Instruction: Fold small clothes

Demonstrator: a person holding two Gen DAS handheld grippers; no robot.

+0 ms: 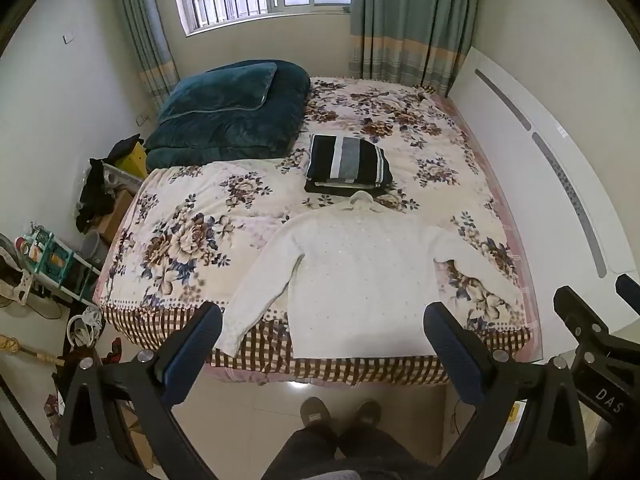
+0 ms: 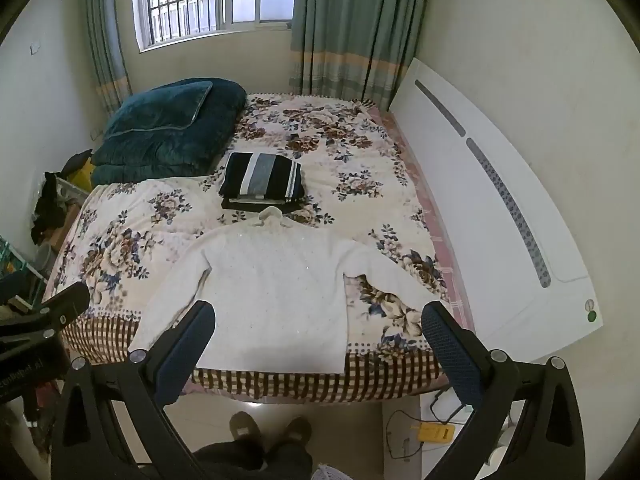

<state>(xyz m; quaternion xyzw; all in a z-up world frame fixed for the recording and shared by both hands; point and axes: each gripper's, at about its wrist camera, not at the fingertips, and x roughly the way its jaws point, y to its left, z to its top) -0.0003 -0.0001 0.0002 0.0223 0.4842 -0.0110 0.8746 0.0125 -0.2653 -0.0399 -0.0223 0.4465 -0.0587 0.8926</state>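
Both tongs hang above the foot of the bed, the left tongs point(image 1: 322, 334) spread wide and empty, the right tongs point(image 2: 318, 330) spread wide and empty too. The small white knitted sweater point(image 1: 352, 276) lies flat on the floral bedspread point(image 1: 184, 216), sleeves out, hem at the bed's near edge. Behind it sits a folded dark striped stack point(image 1: 348, 160). Folding looks not yet begun; next, I'd judge, each tong pinches a sleeve and brings it inward.

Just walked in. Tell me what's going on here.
A person standing at the foot of the bed holds the left gripper and right gripper, both open and empty. A white sweater lies spread flat, not yet folded. Behind it sits a stack of folded clothes.
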